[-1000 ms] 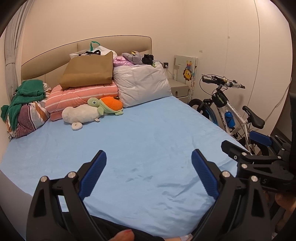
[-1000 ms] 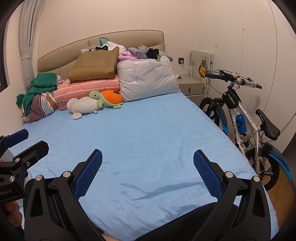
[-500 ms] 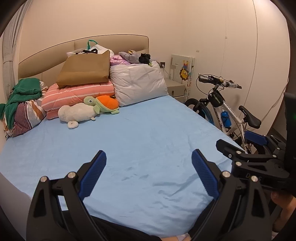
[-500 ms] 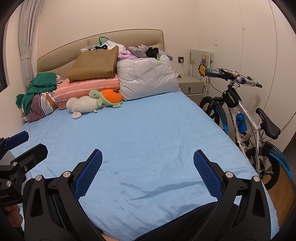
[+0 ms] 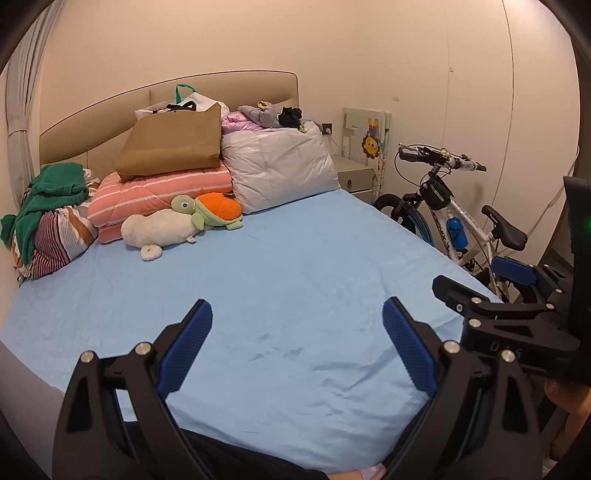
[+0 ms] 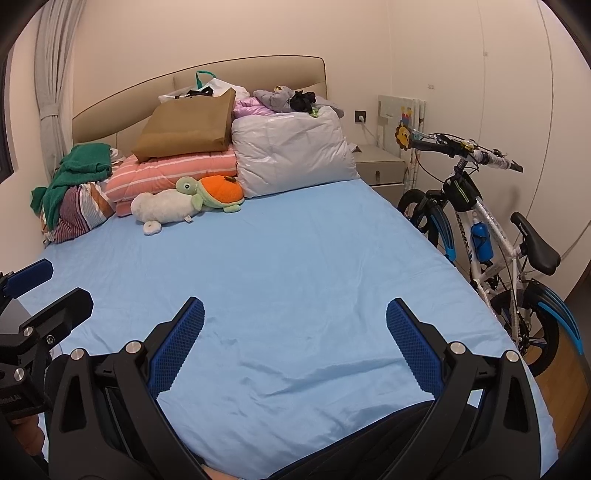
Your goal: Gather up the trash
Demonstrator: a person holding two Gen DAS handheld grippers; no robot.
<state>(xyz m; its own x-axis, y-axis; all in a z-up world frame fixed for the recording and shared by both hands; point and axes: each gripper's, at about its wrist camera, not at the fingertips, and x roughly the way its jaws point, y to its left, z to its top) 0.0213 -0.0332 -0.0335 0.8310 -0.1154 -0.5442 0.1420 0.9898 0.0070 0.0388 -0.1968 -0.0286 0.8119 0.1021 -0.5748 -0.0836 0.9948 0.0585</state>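
Hovering over the bed [image 5: 295, 266], left tool [image 5: 297, 334] and right tool [image 6: 294, 332] are both wide and empty; no trash visible, collection not begun.

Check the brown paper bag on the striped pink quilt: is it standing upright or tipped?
Tipped. The brown paper bag leans back toward the beige headboard, resting on the striped pink quilt, its open top uppermost.

Beige walls [image 6: 258, 33], blue-sheeted bed [image 6: 295, 266], nightstand [image 6: 380, 162], curtain [image 6: 51, 85] left.
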